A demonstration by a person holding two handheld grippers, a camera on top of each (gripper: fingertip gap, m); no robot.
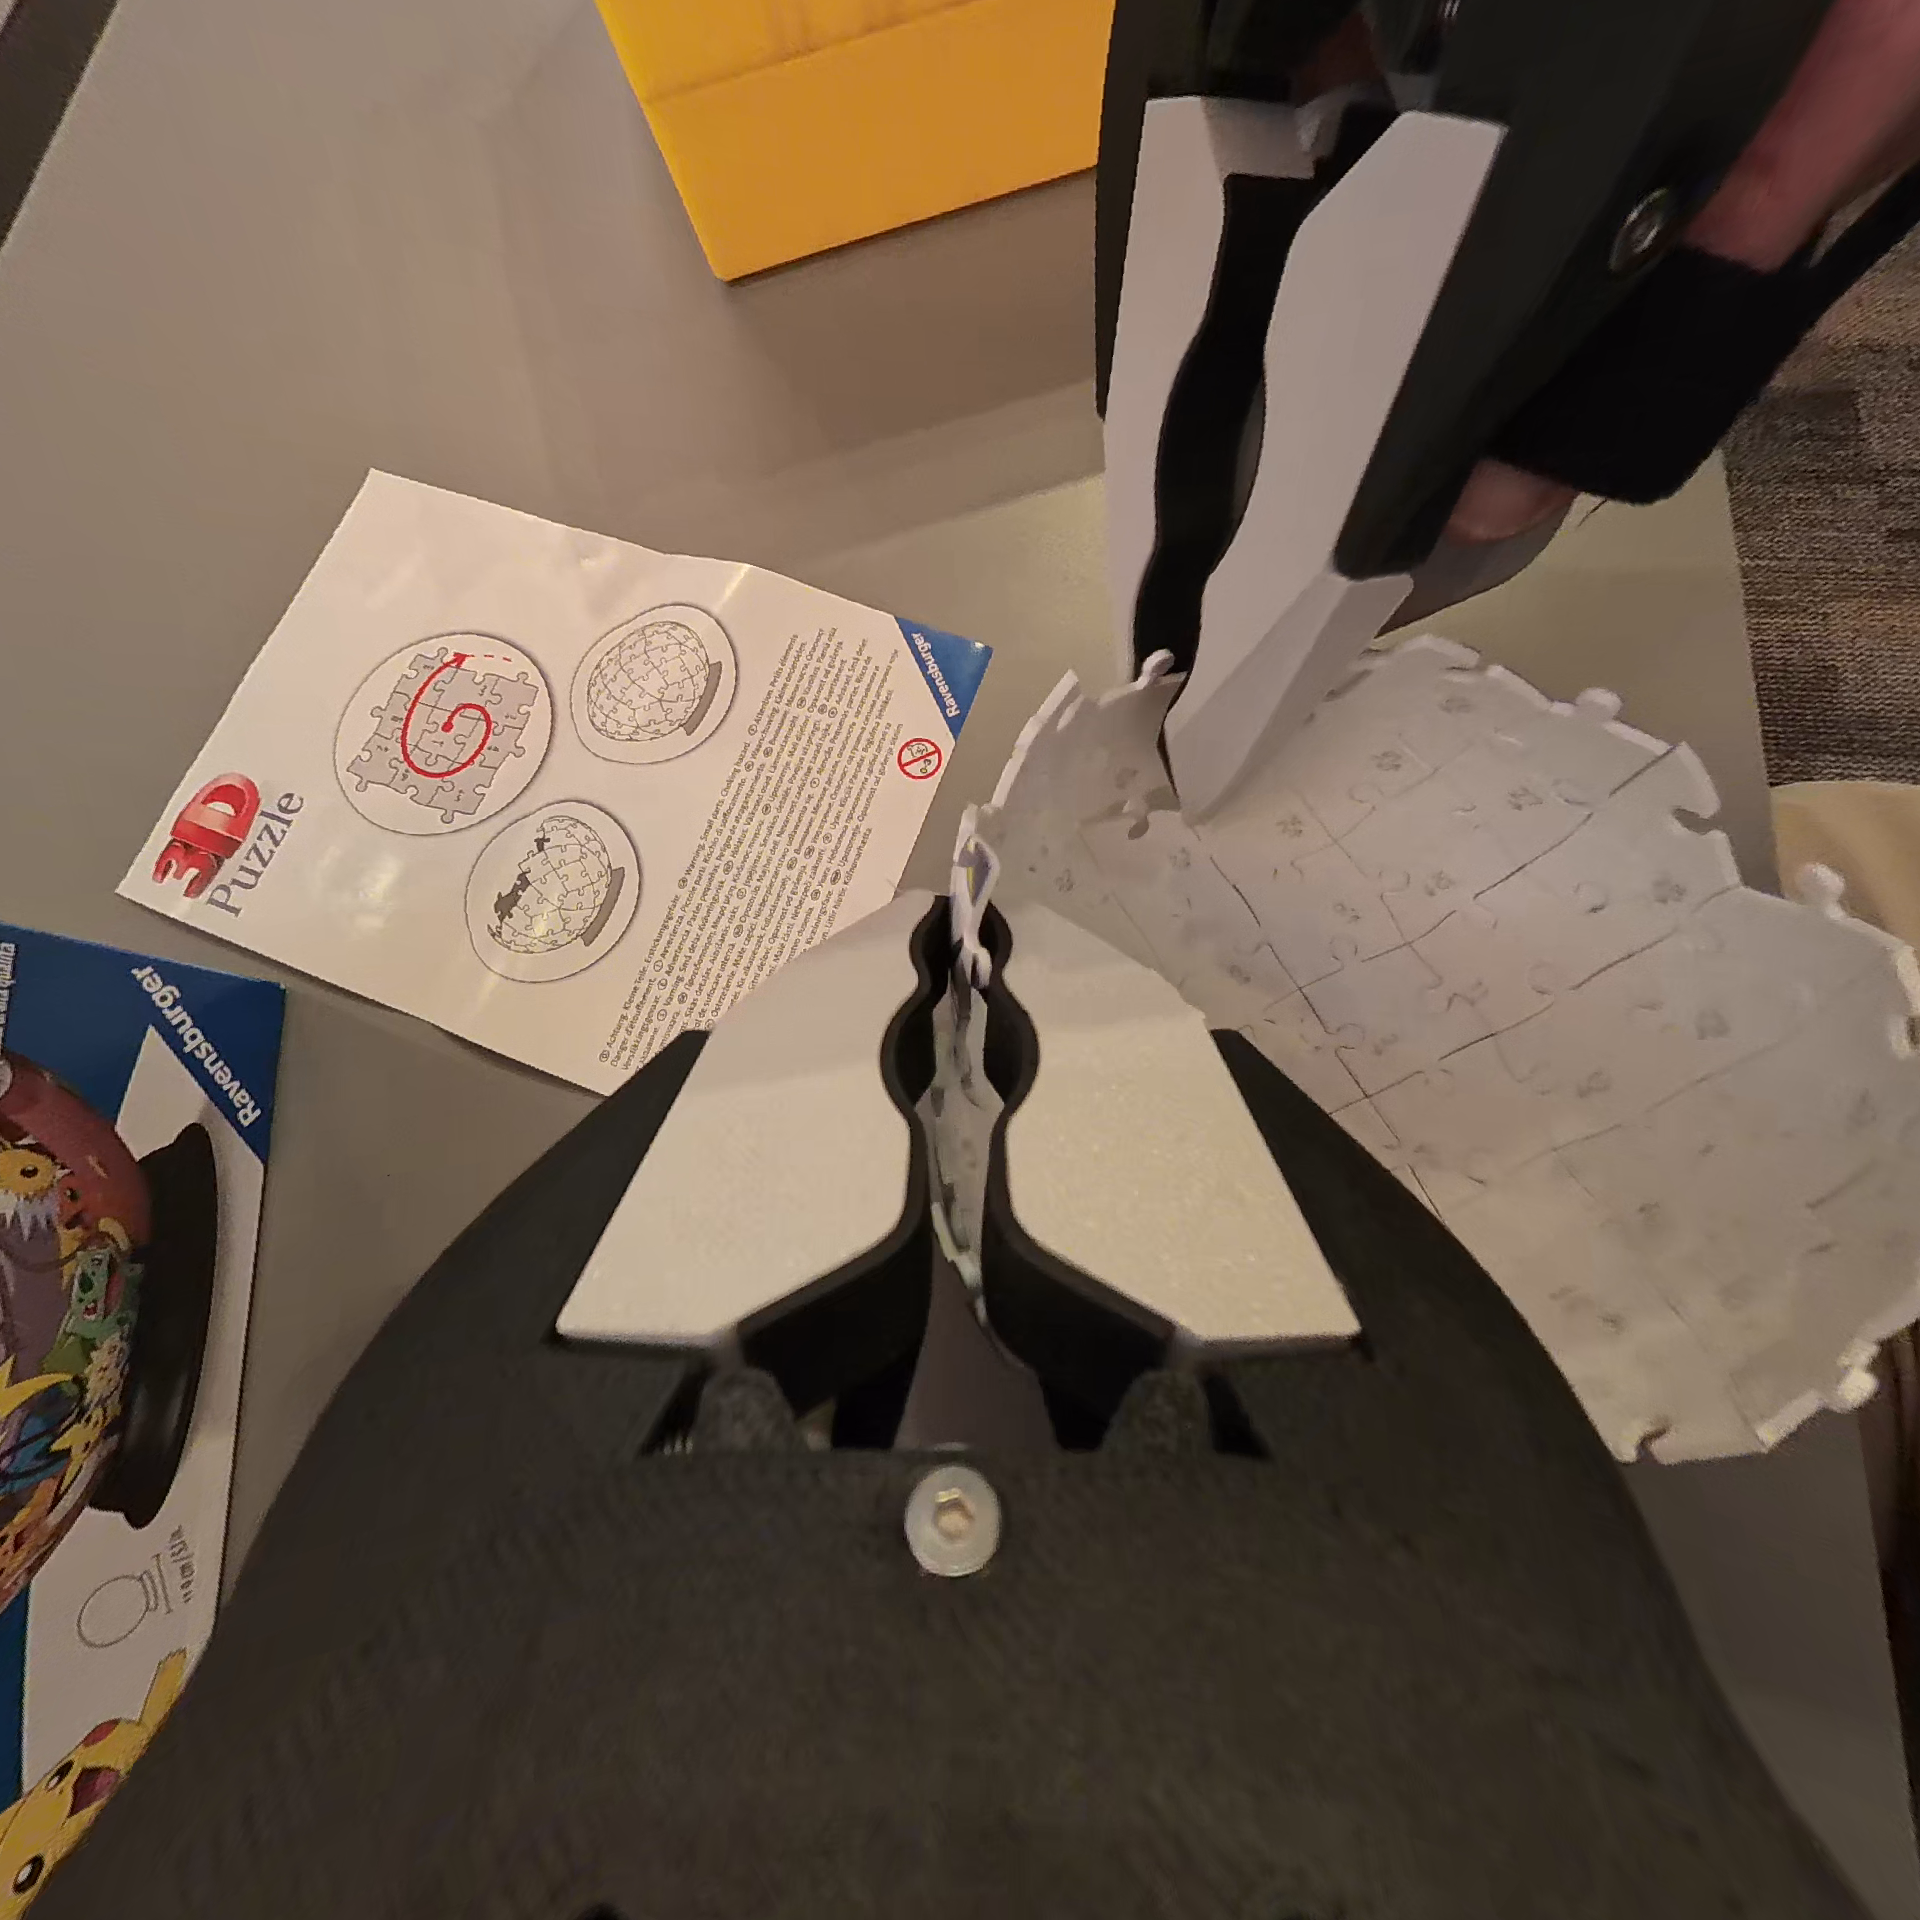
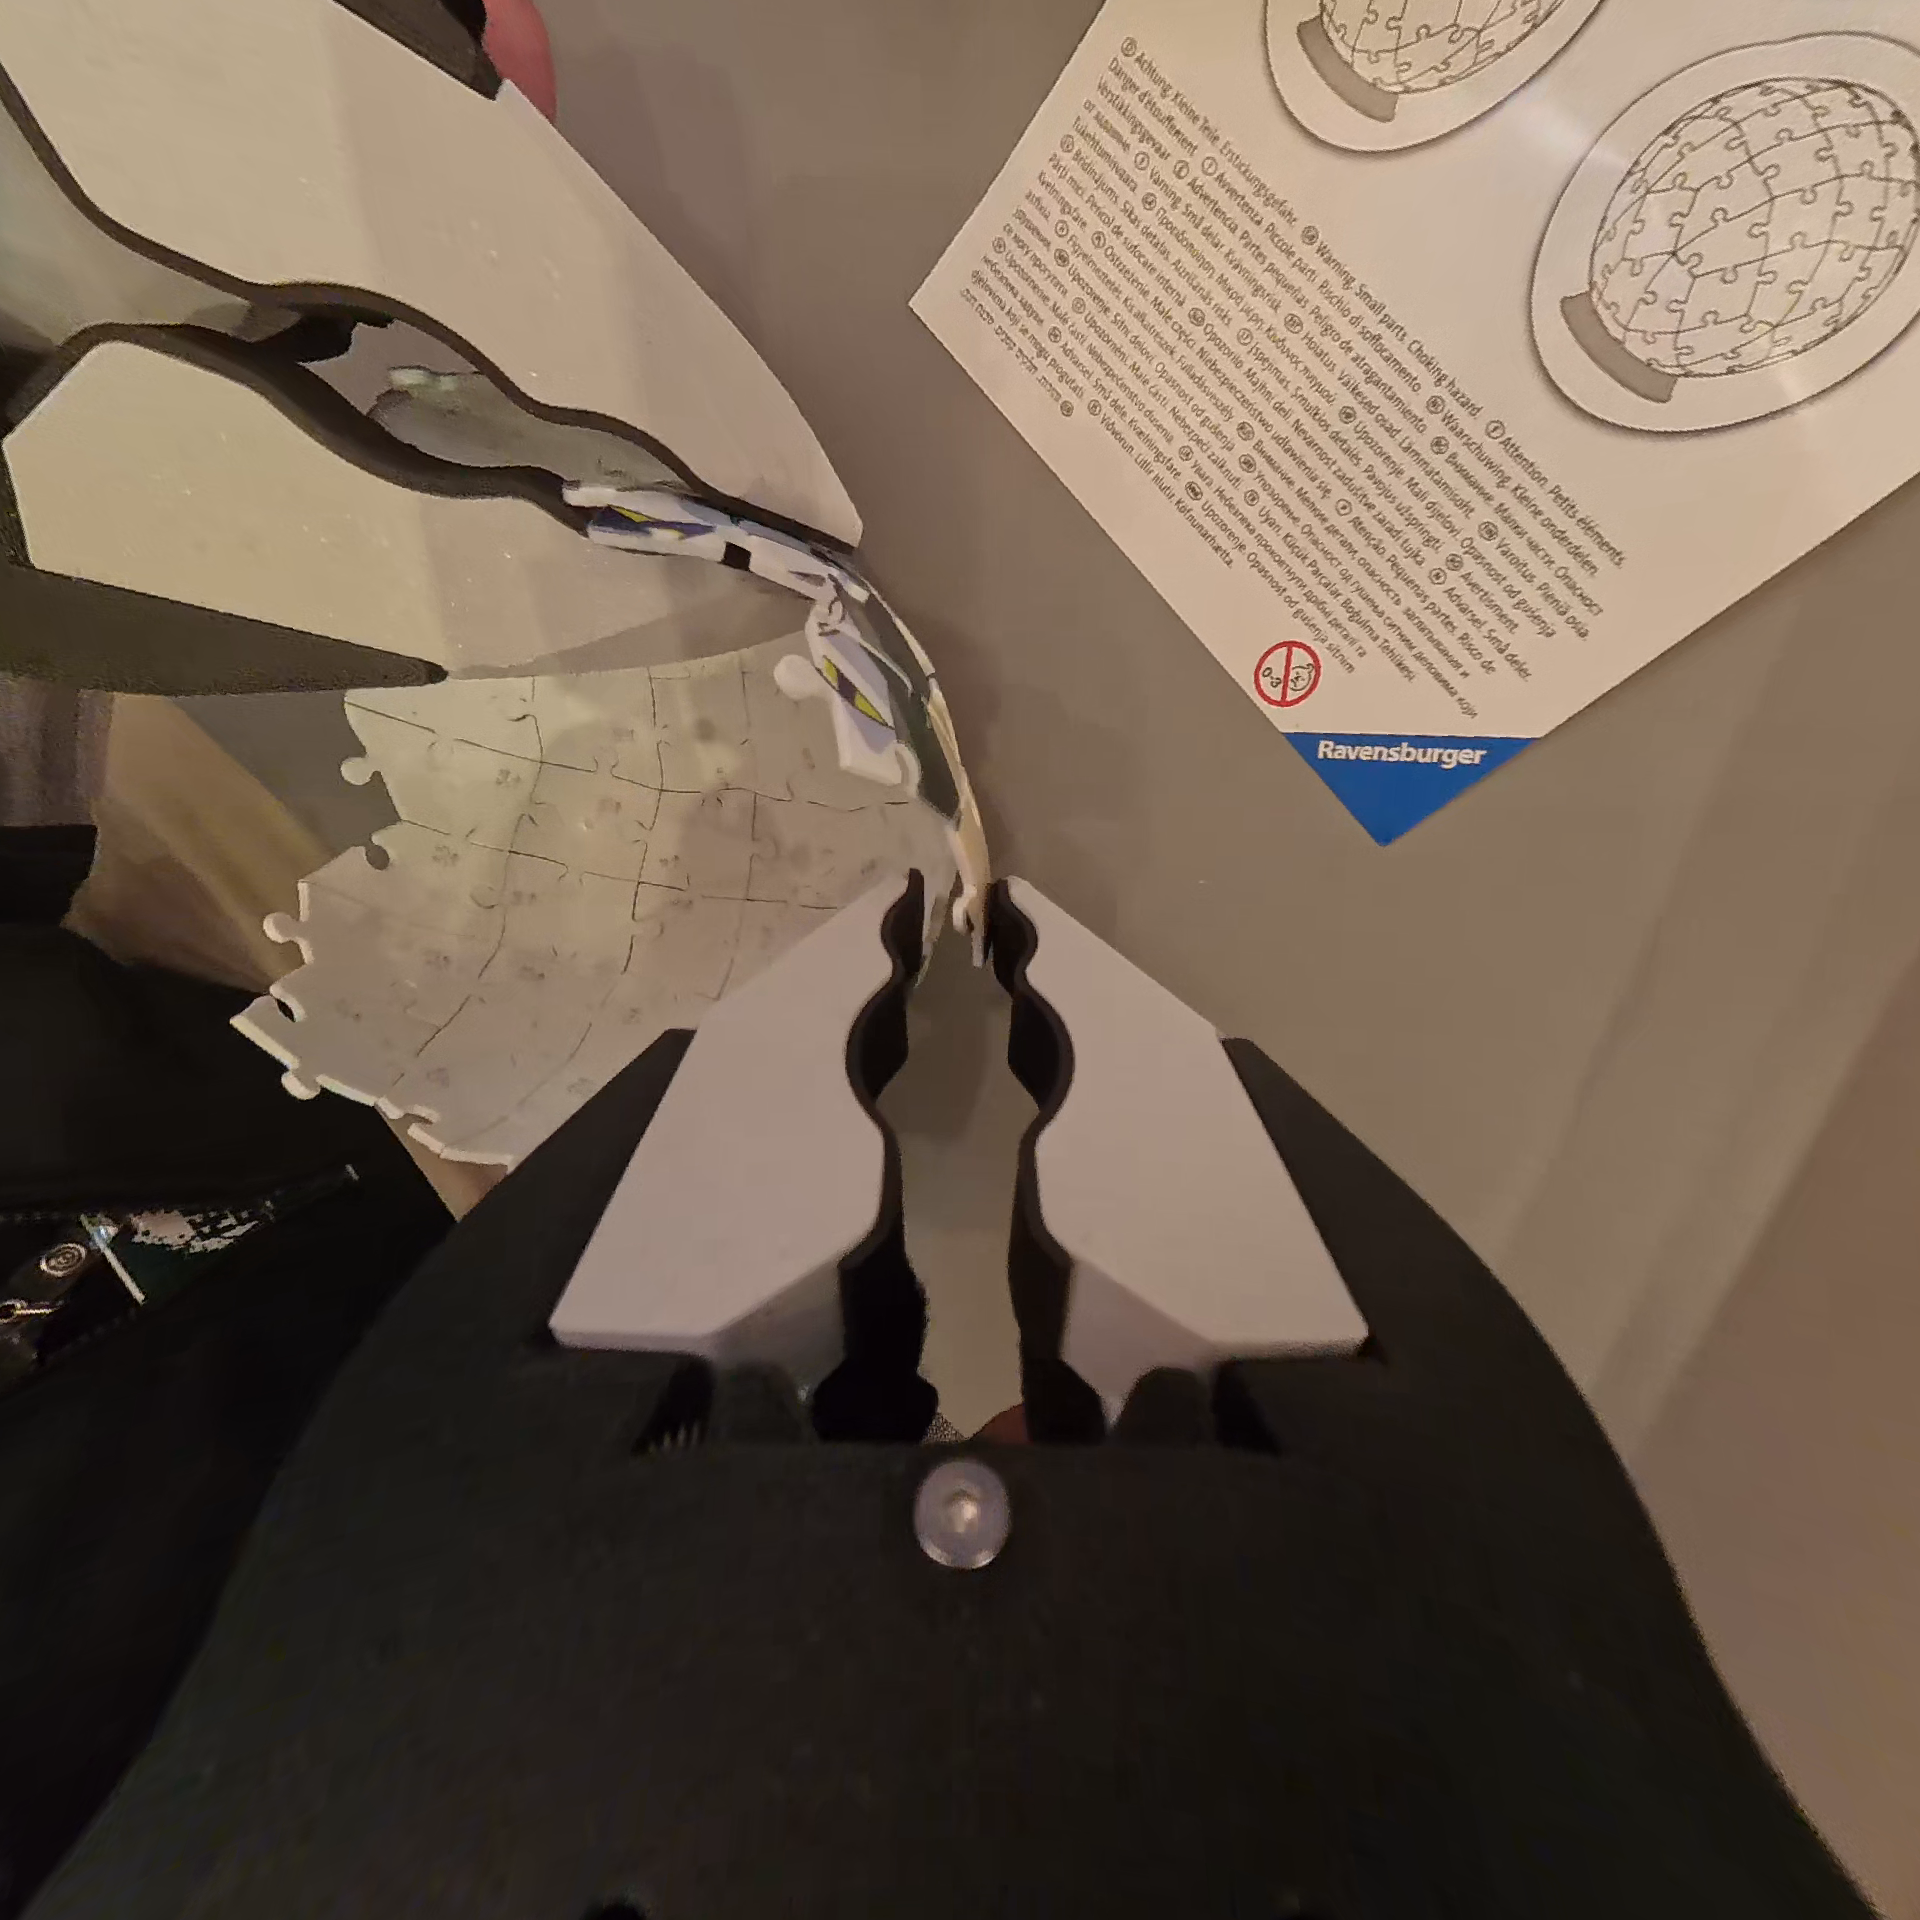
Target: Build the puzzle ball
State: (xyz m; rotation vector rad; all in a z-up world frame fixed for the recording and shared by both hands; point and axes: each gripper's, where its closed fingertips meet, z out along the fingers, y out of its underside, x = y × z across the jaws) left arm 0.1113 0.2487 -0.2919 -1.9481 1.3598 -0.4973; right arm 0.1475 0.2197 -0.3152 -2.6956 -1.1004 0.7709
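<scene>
Left wrist view: left claw (image 1: 961, 935) clamps the puzzle shell's (image 1: 1507, 1039) rim above the tabletop (image 1: 312, 364); instruction sheet (image 1: 540, 769), puzzle box (image 1: 104, 1247), yellow box (image 1: 862, 114) only here. Right wrist view: right claw (image 2: 954, 904) straddles the rim edge, slightly parted, grip unclear.

The puzzle shell (image 1: 1455, 1039) shows pale white inside; the box (image 1: 862, 125) is yellow, the tabletop (image 1: 312, 364) grey, the fingers (image 1: 790, 1122) white.

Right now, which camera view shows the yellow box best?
The left wrist view: the yellow box stands on the table at the top edge, partly cut off. The right wrist view does not show it at all.
</scene>
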